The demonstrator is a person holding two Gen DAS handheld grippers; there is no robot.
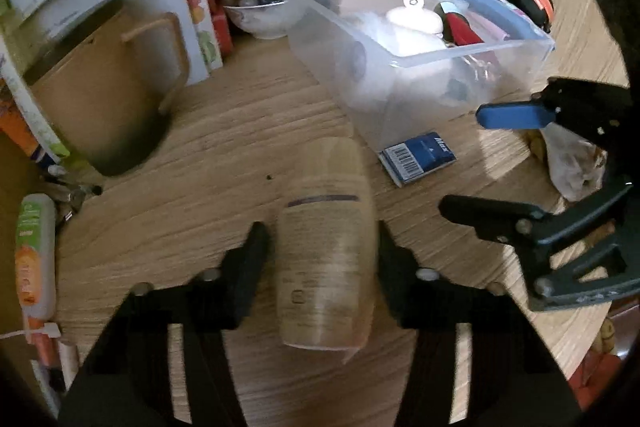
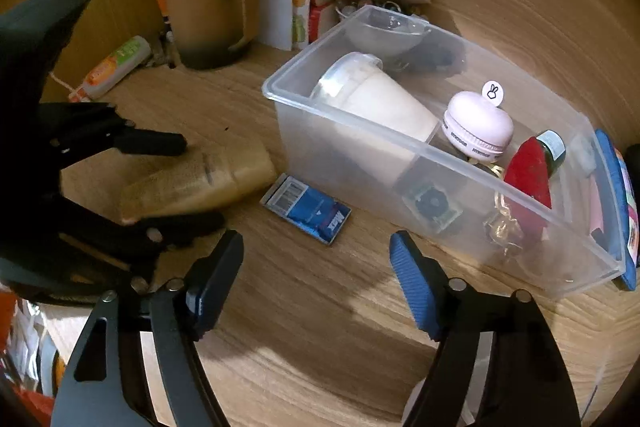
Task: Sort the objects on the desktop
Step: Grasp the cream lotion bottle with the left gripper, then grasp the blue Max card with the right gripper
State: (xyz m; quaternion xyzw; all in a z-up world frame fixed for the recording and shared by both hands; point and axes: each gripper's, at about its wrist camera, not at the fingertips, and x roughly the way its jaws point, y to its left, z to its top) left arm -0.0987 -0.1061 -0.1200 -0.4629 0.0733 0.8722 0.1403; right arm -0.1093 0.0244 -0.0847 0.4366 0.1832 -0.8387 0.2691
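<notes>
bottle [image 1: 326, 259] between left jaws — bare desk [image 2: 320, 307] before bin [image 2: 400, 163].

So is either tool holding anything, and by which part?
The right tool holds nothing. The beige bottle lies between the fingers of the left tool, at its labelled body; a firm grip cannot be told.

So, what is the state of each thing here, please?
beige bottle: lying on the table, between the left gripper fingers
left gripper: closing on the bottle
right gripper: open, empty
clear bin: uncovered, partly filled
blue box: flat beside the bin
</notes>
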